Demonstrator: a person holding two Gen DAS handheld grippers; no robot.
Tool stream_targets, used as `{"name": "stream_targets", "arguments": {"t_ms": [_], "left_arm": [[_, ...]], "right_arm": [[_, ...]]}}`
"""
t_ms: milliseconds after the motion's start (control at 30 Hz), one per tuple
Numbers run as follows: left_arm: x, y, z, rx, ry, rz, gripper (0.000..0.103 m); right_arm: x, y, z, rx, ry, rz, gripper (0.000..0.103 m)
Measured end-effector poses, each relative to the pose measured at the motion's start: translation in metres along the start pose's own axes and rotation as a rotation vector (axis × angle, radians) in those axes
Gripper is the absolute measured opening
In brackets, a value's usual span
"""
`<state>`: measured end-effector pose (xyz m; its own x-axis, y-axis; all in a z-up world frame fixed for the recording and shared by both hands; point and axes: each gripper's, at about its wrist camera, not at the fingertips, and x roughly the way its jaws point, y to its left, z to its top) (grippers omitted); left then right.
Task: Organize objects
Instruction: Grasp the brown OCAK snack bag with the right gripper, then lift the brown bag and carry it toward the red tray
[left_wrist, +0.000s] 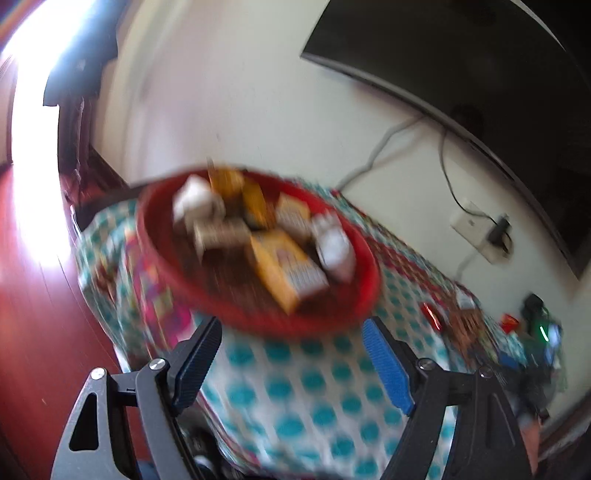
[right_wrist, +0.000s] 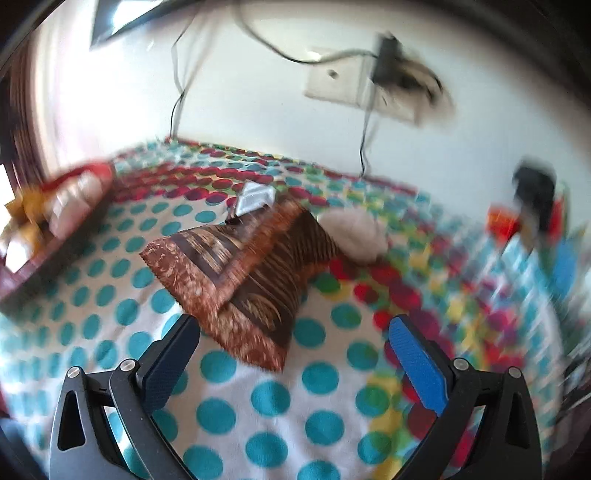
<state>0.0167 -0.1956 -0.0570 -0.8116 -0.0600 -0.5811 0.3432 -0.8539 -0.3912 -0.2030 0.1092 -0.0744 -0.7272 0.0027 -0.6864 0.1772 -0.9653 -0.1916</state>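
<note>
A red round tray (left_wrist: 170, 273) sits on the polka-dot tablecloth (left_wrist: 295, 398), filled with several small packets, yellow boxes and white wrapped items. My left gripper (left_wrist: 291, 328) hangs just short of the tray's near rim, jaws wide apart and nothing between them. In the right wrist view, brown patterned packets (right_wrist: 251, 273) lie in a pile on the cloth, with a small silver-white packet (right_wrist: 255, 197) behind them and a pale round object (right_wrist: 354, 232) to their right. My right gripper (right_wrist: 293, 328) is open just in front of the brown packets, empty. The red tray's edge (right_wrist: 96, 170) shows at far left.
A wall with a socket plate (right_wrist: 340, 85), plugs and cables rises behind the table. A dark screen (left_wrist: 480, 74) hangs on the wall. Red and blue small items (right_wrist: 502, 221) and a black object (right_wrist: 535, 192) clutter the table's right end. Red-brown floor (left_wrist: 37, 295) lies left of the table.
</note>
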Motion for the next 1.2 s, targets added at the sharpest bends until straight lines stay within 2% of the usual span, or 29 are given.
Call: {"name": "stream_targets", "arguments": {"t_ms": [67,167,267,433,500,567,767,833,900,1067,1200], "left_arm": [[0.006,-0.009,-0.015,0.058,0.018,-0.013,0.081],[0.013,-0.019,-0.021,0.066,0.065,-0.078,0.081],[0.014,-0.03,-0.026,0.125,0.065,-0.09,0.081],[0.016,-0.032,-0.031,0.149,0.09,-0.108,0.081],[0.017,-0.035,-0.033,0.159,0.1,-0.111,0.081],[0.021,-0.035,-0.034,0.154,0.119,-0.121,0.081],[0.023,-0.038,-0.037,0.163,0.121,-0.12,0.081],[0.024,-0.04,-0.039,0.176,0.128,-0.122,0.081],[0.027,-0.042,-0.041,0.184,0.147,-0.132,0.081],[0.029,-0.048,-0.046,0.198,0.161,-0.14,0.081],[0.033,-0.052,-0.052,0.209,0.192,-0.146,0.081]], "right_arm": [[0.008,0.018,0.011,-0.097,0.012,-0.063,0.102],[0.022,0.027,0.026,-0.159,0.023,-0.078,0.102],[0.041,0.035,0.038,-0.204,0.053,-0.114,0.103],[0.045,0.044,0.049,-0.284,0.049,-0.081,0.103],[0.047,0.043,0.055,-0.317,0.066,-0.015,0.103],[0.052,0.04,0.062,-0.329,0.083,0.011,0.103],[0.066,0.015,0.081,-0.252,0.131,0.136,0.102],[0.054,-0.001,0.074,-0.226,0.114,0.169,0.102],[0.039,-0.019,0.056,-0.269,0.077,0.113,0.103],[0.043,-0.07,0.03,-0.173,0.16,0.157,0.103],[0.044,-0.078,0.033,-0.102,0.159,0.226,0.103]]}}
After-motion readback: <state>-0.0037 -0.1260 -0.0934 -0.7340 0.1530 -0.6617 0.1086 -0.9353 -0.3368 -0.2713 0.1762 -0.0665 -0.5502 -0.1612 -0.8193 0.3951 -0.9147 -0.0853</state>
